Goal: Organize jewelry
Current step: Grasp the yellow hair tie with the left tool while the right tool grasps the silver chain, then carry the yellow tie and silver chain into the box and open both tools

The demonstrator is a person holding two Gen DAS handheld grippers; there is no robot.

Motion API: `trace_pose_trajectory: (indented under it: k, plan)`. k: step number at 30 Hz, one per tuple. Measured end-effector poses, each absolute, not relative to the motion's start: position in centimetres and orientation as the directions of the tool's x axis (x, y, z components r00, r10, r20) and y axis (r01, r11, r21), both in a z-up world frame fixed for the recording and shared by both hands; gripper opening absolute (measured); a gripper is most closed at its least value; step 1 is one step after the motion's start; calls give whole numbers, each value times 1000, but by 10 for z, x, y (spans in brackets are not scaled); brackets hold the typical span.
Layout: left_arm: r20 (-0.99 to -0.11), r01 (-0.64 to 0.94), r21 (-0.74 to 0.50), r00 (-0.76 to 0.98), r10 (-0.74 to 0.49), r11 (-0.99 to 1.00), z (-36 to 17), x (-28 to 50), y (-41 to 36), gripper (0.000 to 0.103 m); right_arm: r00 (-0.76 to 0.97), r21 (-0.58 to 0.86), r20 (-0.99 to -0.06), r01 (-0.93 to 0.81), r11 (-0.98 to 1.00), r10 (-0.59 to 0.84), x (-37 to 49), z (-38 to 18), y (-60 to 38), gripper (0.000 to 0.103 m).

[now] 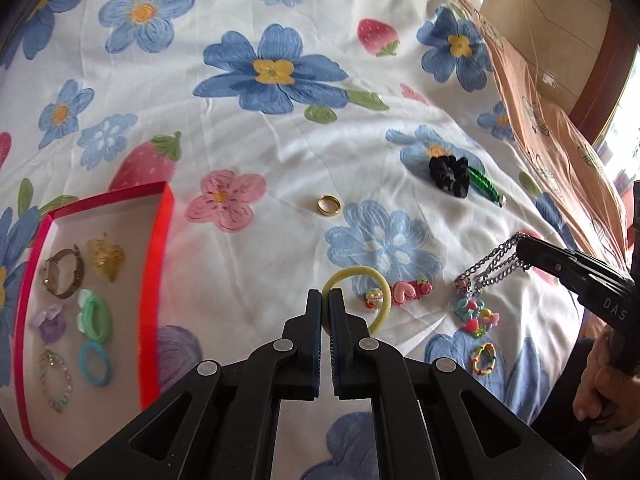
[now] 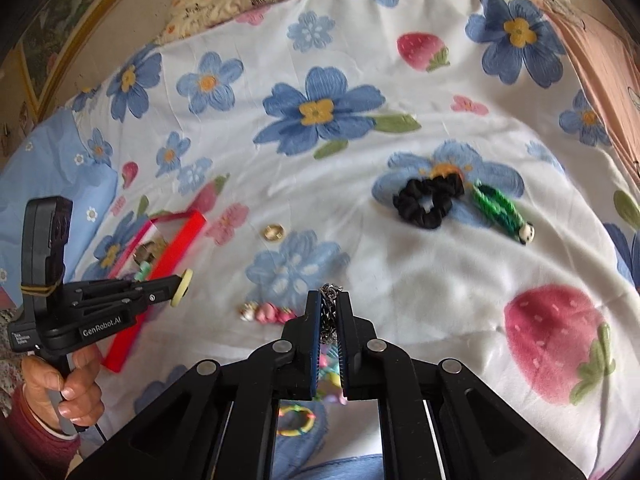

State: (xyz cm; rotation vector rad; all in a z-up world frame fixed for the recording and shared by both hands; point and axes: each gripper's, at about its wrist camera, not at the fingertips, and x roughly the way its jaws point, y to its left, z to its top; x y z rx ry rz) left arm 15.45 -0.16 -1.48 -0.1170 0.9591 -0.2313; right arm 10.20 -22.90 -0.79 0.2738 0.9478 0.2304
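My left gripper (image 1: 325,295) is shut on a yellow hair tie (image 1: 360,272), pinching its near-left edge; the loop lifts off the bedsheet. From the right wrist view the same gripper (image 2: 181,289) shows the tie (image 2: 183,286) edge-on at its tip. My right gripper (image 2: 330,300) is shut on a silver chain necklace (image 2: 330,291). In the left wrist view the chain (image 1: 494,266) hangs from that gripper (image 1: 523,249), with colourful flower charms (image 1: 476,316) dangling at its lower end. A red-rimmed box (image 1: 166,240) lies at the left.
In the box lie a watch (image 1: 64,272), a yellow clip (image 1: 106,258), green (image 1: 96,314) and blue (image 1: 94,364) hair ties and a bead bracelet (image 1: 56,376). On the floral sheet: gold ring (image 1: 329,204), black scrunchie (image 1: 448,176), green bracelet (image 1: 486,186), pink clip (image 1: 410,292), bead ring (image 1: 484,358).
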Motion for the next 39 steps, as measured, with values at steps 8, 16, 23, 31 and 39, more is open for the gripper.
trace_pose_trajectory:
  k: [8,16,23,31,39]
  plan:
    - [-775,88,-213,591,-223,973,4,122,35,2,605,343,-715,-134,930,351,106,25,-203,6]
    - [-771,13,-214,611,-177,977,11,97,73,3,615,359,-671,-220,907,414,114,49,-165,6]
    - [-778,-72,-217,615,-127,974,11,79,111,3,581,388,-649,-302,871,491,122,55,-122,7]
    - [-789,-170,-207,611,-61,963,7,59,152,3,514,427,-638,-384,818,574,126,51,-72,7]
    - [-804,-252,-196,595,-8,948,1,45,184,3,437,470,-616,-464,751,655,129,50,-19,7]
